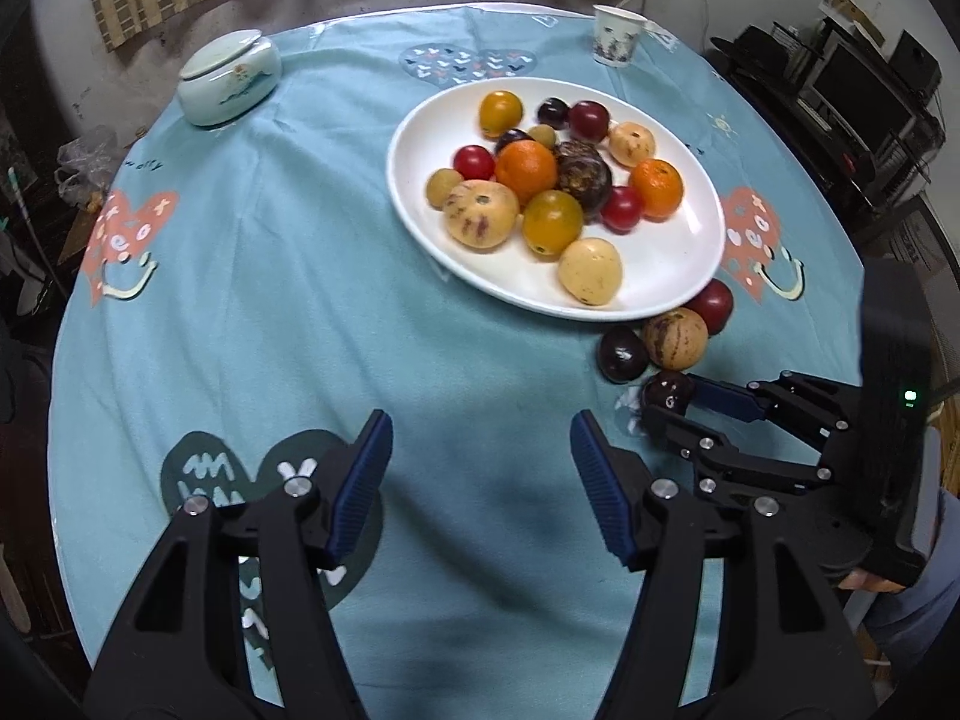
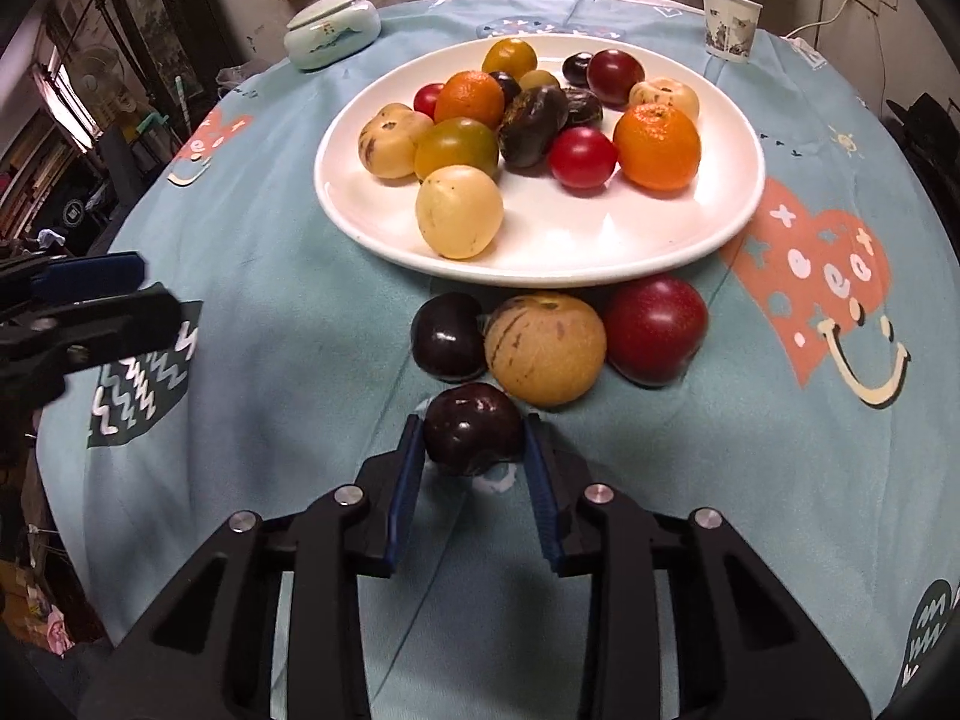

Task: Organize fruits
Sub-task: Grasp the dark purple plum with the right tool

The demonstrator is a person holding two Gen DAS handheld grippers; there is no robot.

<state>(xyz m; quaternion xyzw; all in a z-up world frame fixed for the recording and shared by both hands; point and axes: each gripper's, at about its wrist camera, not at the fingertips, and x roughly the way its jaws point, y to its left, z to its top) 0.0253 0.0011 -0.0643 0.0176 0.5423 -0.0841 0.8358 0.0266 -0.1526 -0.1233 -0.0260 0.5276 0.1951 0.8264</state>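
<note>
The dark plum (image 2: 473,427) sits on the blue tablecloth (image 2: 288,276) just in front of the white plate (image 2: 540,258), and the right gripper (image 2: 473,438) has its two blue pads pressed against its sides, so it reads as pinched between them, though I cannot tell how firmly. It is low and close to the cloth, which suits a fruit being taken from the table to join the heap on the plate. Three more loose fruits lie between it and the plate's near rim: a second dark plum (image 2: 447,336), a tan striped melon-like fruit (image 2: 545,348) and a red plum (image 2: 655,327), touching one another in a row (the tan one is nearest to the held plum and may touch it). They are probably the remaining work.

The left gripper (image 1: 480,462) hangs over bare cloth with its fingers spread wide and nothing between them, well apart from the fruit; it looks parked out of the way.

The held plum is nearly black with a maroon tinge, round, smooth and glossy, with bright highlights on top. Its skin looks taut, so it should take a light squeeze but could slip from the pads.

On the plate, oranges (image 2: 657,147), red and yellow tomatoes and pale speckled fruits crowd the far half, leaving the near half free.
</note>
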